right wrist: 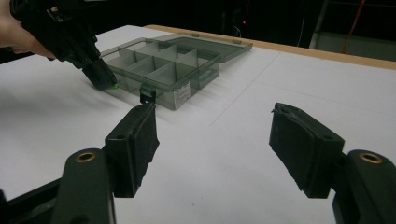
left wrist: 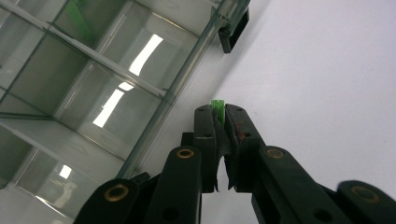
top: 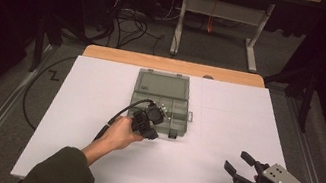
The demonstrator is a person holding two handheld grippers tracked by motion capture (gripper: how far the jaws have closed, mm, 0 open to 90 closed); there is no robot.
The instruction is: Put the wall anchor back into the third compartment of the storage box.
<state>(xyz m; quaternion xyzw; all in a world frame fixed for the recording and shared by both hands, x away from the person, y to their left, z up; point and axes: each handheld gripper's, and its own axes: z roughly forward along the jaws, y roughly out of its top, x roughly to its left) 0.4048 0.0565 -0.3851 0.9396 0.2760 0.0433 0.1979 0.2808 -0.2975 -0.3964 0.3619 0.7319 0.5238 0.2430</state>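
One green piece [left wrist: 217, 110] pinched by left gripper [left wrist: 218, 122] | one compartment box [top: 161, 102] | right gripper [right wrist: 219, 149] spread, empty

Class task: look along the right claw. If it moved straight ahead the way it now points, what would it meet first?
Probably nothing soon: the right claw stands open over the bare white table. Further along lies the clear compartment box, though depth is hard to judge.

Small bright green piece [left wrist: 217, 110], pinched upright at jaw tips, just beside front wall of open clear compartment box [left wrist: 93, 93], lid folded back
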